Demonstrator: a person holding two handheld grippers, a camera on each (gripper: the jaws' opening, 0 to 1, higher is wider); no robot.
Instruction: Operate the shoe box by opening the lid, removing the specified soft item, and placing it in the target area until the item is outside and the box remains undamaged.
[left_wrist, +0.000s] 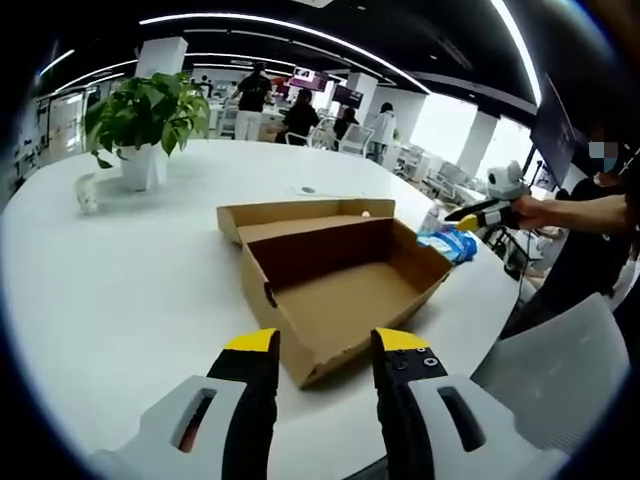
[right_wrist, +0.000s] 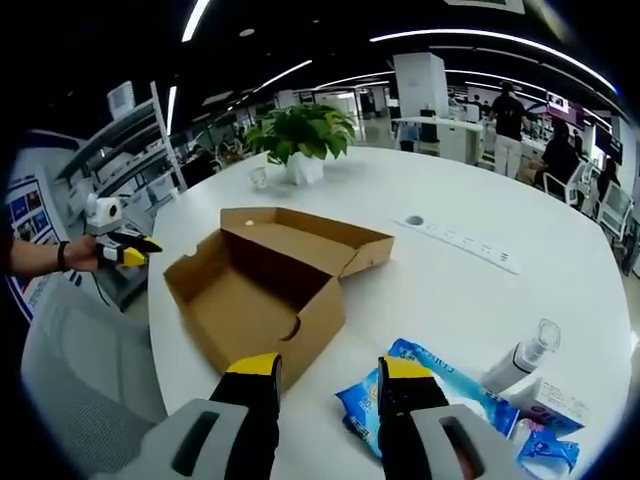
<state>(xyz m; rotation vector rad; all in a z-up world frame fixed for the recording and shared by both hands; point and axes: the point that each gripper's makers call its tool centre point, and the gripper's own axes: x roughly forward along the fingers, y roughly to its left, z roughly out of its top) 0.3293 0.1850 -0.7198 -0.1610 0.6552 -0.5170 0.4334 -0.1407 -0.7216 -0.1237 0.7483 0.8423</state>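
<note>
On the round white table (right_wrist: 470, 300), my open brown cardboard shoe box (right_wrist: 262, 290) sits empty at frame centre, both grippers' jaws parted and holding nothing, so a careless swing could dent its walls.

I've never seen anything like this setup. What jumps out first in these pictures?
An open, empty cardboard shoe box sits mid-table, its lid folded flat behind it. A blue soft packet lies on the white table beside the box, just ahead of the right claw, which is open, as is the left claw. A leafy potted plant stands at the table's far end.
</note>
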